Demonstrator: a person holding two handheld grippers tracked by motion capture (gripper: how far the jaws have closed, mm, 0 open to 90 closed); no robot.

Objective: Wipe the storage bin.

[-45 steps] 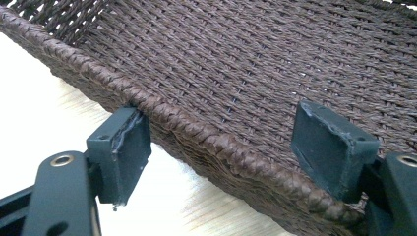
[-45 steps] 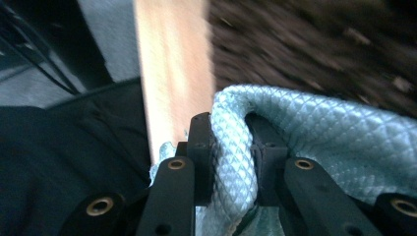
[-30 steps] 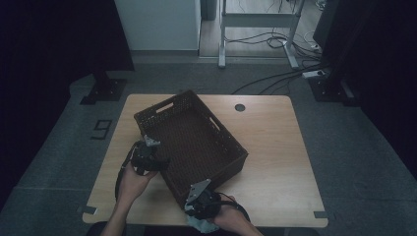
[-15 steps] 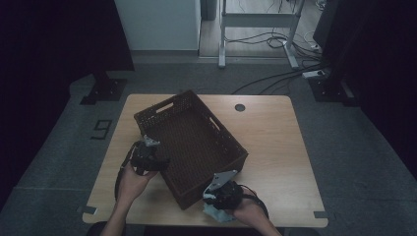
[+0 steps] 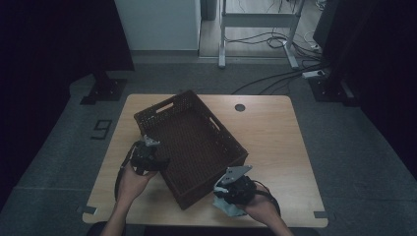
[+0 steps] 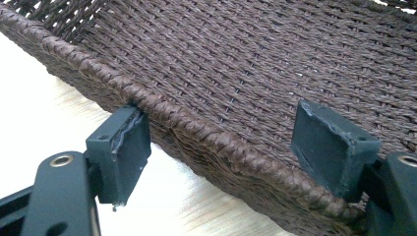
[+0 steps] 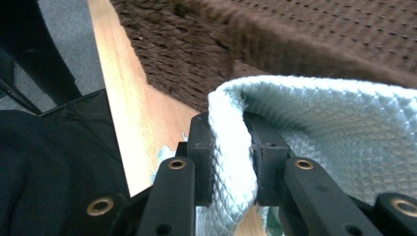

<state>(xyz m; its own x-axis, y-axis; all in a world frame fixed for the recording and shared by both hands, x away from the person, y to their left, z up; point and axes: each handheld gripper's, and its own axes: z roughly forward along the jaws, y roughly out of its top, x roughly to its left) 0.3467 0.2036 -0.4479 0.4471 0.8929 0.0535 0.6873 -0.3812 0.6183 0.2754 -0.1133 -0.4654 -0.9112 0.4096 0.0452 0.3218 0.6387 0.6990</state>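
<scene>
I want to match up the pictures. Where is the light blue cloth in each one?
High view: the cloth hangs at the bottom, under the right gripper, just right of the basket's near corner.
Left gripper view: not in it.
Right gripper view: pinched at bottom centre, spreading right.
Shared landmark: the brown woven basket.

Black jaws on brass-riveted arms, grey three-cornered plate point(image 5: 235, 173), trailing black cables.
</scene>
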